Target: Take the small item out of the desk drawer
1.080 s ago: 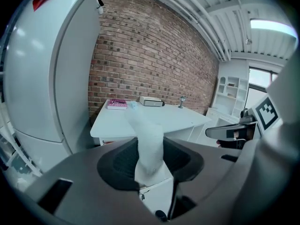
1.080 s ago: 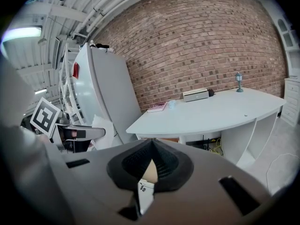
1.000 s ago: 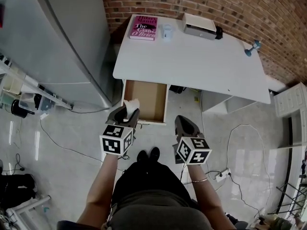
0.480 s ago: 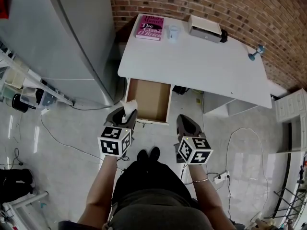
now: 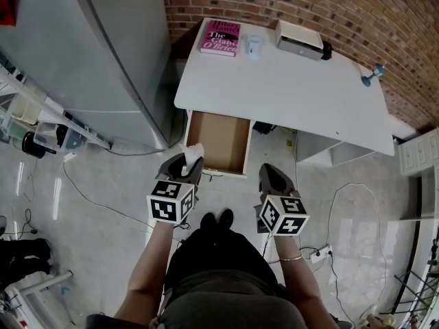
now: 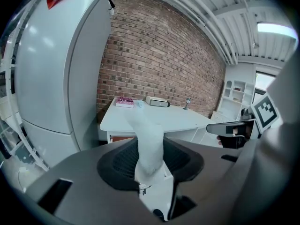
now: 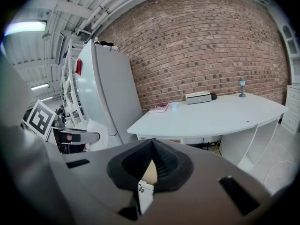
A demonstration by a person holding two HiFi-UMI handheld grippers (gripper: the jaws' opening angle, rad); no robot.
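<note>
Small item: white crumpled soft piece [image 5: 193,149], at near left corner of open brown-lined desk drawer [image 5: 218,139].
Left gripper [image 5: 185,166]: your jaws clamped on that piece.
Right gripper [image 5: 273,177]: your jaws together, empty.

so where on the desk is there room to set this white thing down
The desk is bare across its front and middle, from above the open drawer to the right end. It's crowded only along the back edge: pink book, cup, white box, and a small blue ornament far right.
</note>
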